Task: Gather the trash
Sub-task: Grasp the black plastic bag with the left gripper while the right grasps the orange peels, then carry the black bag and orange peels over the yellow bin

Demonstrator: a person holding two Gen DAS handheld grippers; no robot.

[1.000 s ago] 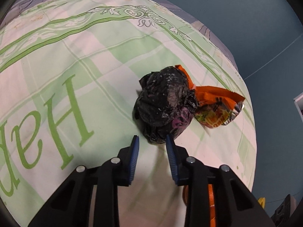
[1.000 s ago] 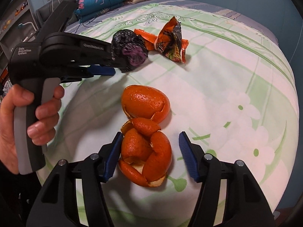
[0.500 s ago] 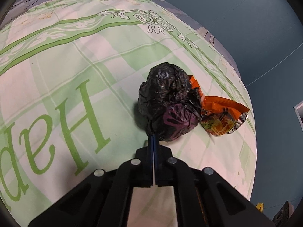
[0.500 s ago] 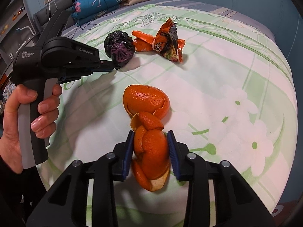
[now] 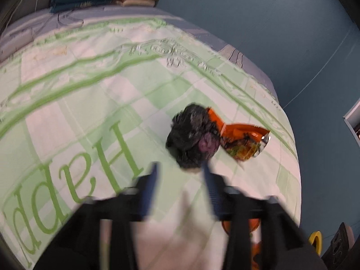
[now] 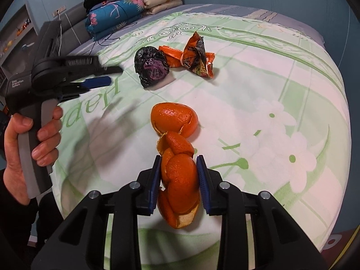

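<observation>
Right gripper (image 6: 178, 175): clamped on orange peel (image 6: 180, 180), ready for collection. Left gripper (image 5: 178, 175): jaws opening, empty, short of the black plastic bag (image 5: 193, 138) nearest the peel.

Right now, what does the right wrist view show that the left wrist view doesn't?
Right wrist only: the curled orange citrus peel clamped in the right tongs, a second domed orange peel beyond it, and the hand holding the left tool.
Left wrist only: the left tongs head-on, blurred, opening with nothing between them.
Both: the crumpled black plastic bag touching the orange foil snack wrapper, on the green-and-white bedspread.
</observation>
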